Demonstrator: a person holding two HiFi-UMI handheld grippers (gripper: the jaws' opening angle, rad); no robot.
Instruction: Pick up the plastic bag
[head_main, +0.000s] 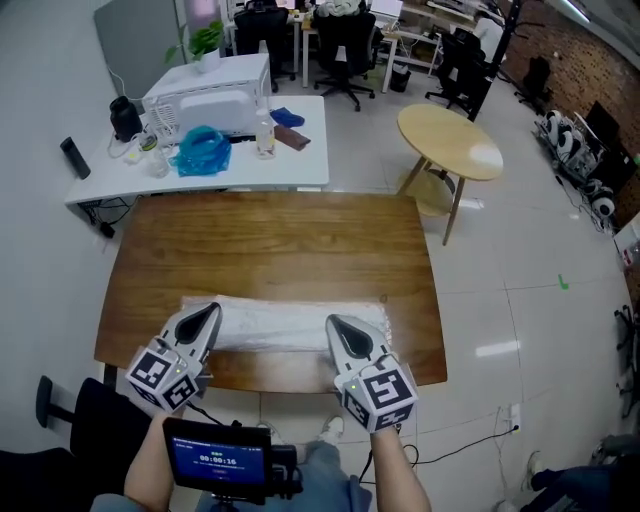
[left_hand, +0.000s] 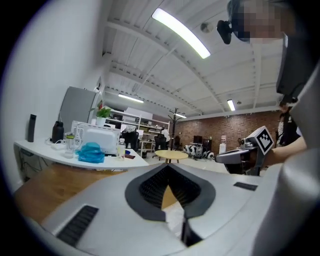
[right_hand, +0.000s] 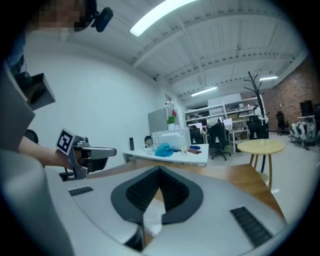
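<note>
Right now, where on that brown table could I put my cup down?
The far stretch of the wooden table, beyond the plastic bag, is bare. The near edge is crowded: the left gripper and right gripper pinch the bag's ends. The white desk behind is cluttered.

Bright, even indoor light. Long white ceiling light strip (left_hand: 181, 33) overhead, blown out in both gripper views. Below it, soft sheen on the brown wooden surface (head_main: 270, 250); white glare patches on the glossy pale floor (head_main: 497, 348) beside. Shadows faint. Gripper views bulge fisheye-fashion, black at corners; nearest foreground soft. Head view sharp.
</note>
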